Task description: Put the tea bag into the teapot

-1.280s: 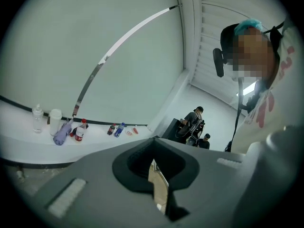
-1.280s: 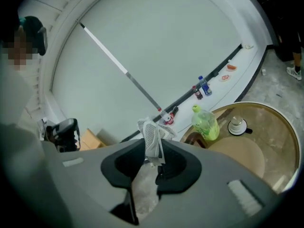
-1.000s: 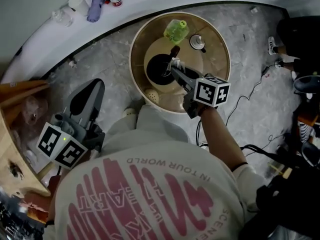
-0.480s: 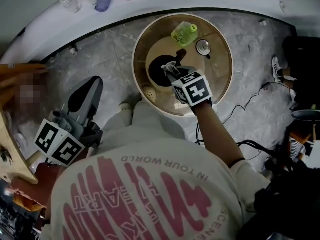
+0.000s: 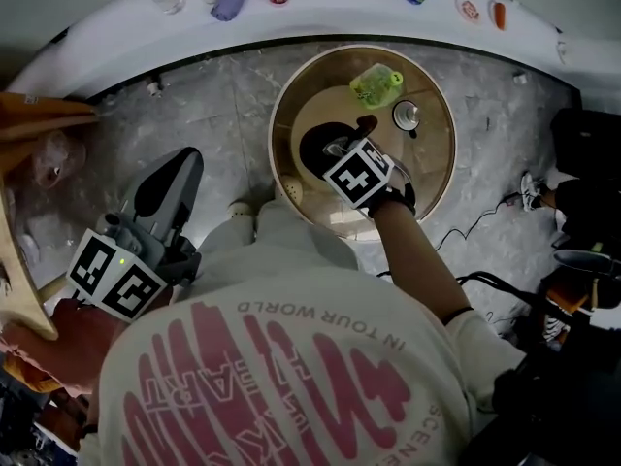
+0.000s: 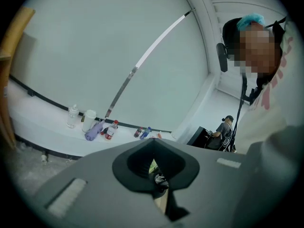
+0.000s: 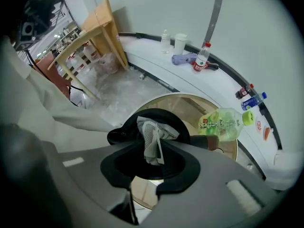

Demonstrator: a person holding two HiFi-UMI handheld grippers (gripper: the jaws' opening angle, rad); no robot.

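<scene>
Tongs (image 5: 336,149), right, vertical; tea bag (image 7: 152,139) pinched

Flat diffuse light, cool teal cast, no hard shadows. Head view has heavy barrel distortion: the white ledge (image 5: 116,27) bows into an arc, the lower right corner goes near black, and the teapot (image 5: 318,149) is a dark blob with no detail. Both gripper views are fisheye circles with black corners. The tea bag (image 7: 151,141) is sharp, the near foreground soft.
</scene>
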